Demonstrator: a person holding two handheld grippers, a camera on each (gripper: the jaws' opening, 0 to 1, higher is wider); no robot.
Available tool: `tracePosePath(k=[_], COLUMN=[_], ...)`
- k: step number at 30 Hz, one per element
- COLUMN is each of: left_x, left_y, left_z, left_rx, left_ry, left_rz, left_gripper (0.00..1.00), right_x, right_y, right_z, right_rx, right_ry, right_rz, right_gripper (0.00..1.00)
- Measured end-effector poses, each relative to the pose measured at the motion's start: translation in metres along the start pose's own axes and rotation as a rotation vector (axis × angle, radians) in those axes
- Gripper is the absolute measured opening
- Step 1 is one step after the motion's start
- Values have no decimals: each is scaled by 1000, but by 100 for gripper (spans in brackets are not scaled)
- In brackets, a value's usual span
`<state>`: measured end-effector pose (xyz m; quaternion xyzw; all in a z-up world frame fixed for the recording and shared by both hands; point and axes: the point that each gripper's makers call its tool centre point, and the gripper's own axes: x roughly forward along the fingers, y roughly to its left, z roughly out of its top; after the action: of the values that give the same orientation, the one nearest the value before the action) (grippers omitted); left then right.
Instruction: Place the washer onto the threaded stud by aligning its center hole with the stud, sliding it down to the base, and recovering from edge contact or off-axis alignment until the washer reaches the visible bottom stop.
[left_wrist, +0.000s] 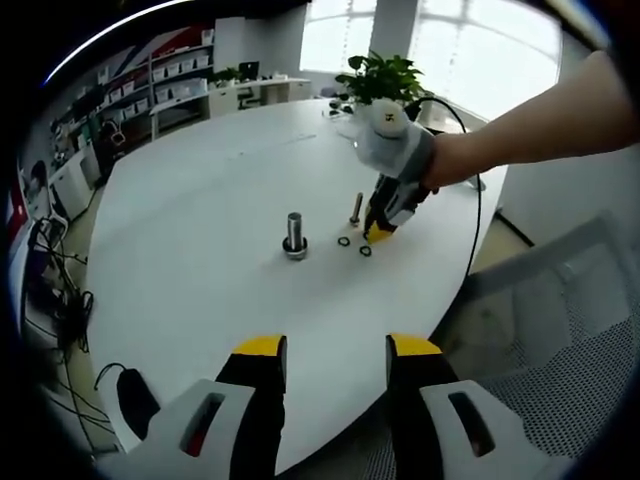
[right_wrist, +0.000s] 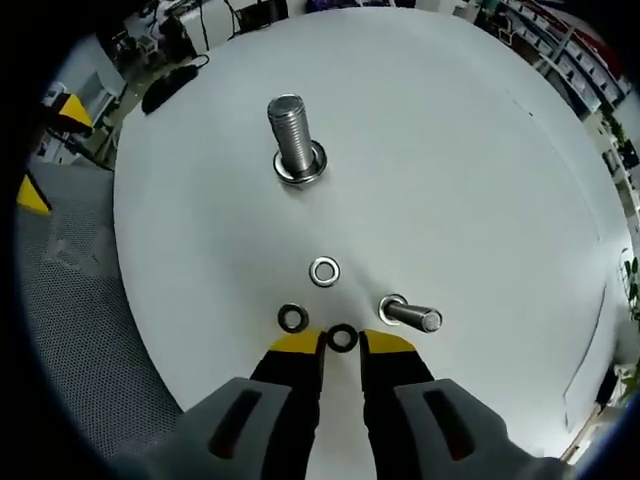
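Right gripper (right_wrist: 341, 345): jaws slightly apart around a dark washer (right_wrist: 342, 338) flat on the table (right_wrist: 480, 150), not yet clamped; left gripper (left_wrist: 337, 352) open, idle off the near edge. Risk: thin washer slipping out or tilting when pinched. Count: three loose washers, one large stud (right_wrist: 291, 135) with one washer at its base, one small bolt (right_wrist: 410, 315).

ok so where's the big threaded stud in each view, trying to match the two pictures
Left gripper view: the big threaded stud stands upright near the picture's middle, on the white table, left of the right gripper.
Right gripper view: the stud stands in the upper middle, far beyond the fingers.
Shared landmark: the smaller bolt, beside the loose washers near the right gripper.
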<state>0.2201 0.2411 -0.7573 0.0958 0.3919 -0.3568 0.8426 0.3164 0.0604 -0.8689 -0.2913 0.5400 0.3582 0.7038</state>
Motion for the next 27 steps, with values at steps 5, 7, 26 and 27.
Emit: tracePosePath(k=[5,7,26,27], left_x=[0,1,-1,-1], left_y=[-1,-1,-1,-1], left_z=[3,3,4,5], left_rx=[-7,-3,-5,-5], left_ry=[-9,-6,-17,-18], left_rz=[-4,-6,-7,-7], left_gripper=[38,38,38,38], right_x=[1,1,1,1], right_y=[0,0,4,4], right_z=[2,2,-2,-1], right_rx=[-4,12,-180,-191], right_ry=[34,50,68,67], right_rz=[1,3,56,58], right_gripper=[15,15,18,19])
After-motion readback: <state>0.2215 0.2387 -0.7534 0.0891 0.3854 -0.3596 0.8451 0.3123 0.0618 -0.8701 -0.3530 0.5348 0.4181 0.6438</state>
